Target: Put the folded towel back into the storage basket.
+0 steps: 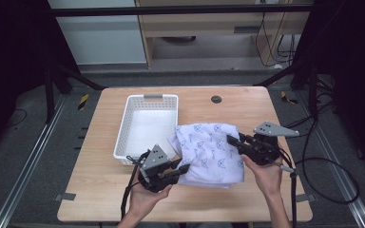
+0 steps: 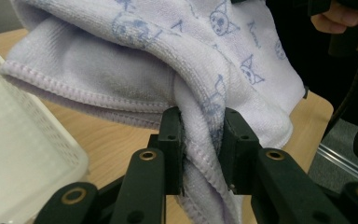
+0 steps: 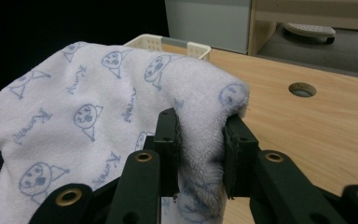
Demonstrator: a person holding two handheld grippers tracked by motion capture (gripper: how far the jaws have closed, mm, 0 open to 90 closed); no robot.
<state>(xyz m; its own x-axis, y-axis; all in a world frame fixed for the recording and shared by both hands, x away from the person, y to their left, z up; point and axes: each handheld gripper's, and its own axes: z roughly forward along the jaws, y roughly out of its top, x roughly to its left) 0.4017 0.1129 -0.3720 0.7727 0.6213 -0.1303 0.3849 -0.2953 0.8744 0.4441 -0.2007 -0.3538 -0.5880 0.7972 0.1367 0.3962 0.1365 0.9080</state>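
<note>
Wooden table (image 1: 104, 190) fills centre of the high view, with a round cable hole (image 1: 216, 99) near its top edge. White perforated basket (image 1: 123, 137) sits upper-left of centre on the table, grey handle on its far rim, nothing visible inside. White towel (image 1: 209, 147) with blue cat-face print lies bunched just right of the basket, its left edge next to or over the basket's lower right corner; can't tell if they touch. Left gripper (image 1: 183, 168) sits below centre, held by the person's left hand (image 1: 145, 197), jaws pointing right into the towel's lower-left edge. In the left gripper view its jaws are clamped on a folded hem of the towel, cloth pinched between both pads, basket wall at left of frame. Right gripper (image 1: 232, 140) sits right of centre, right hand (image 1: 266, 175) beneath it, jaws pointing left into the towel's right edge. In the right gripper view its jaws are closed on a thick rolled fold of towel, basket rim behind it at upper centre.
</note>
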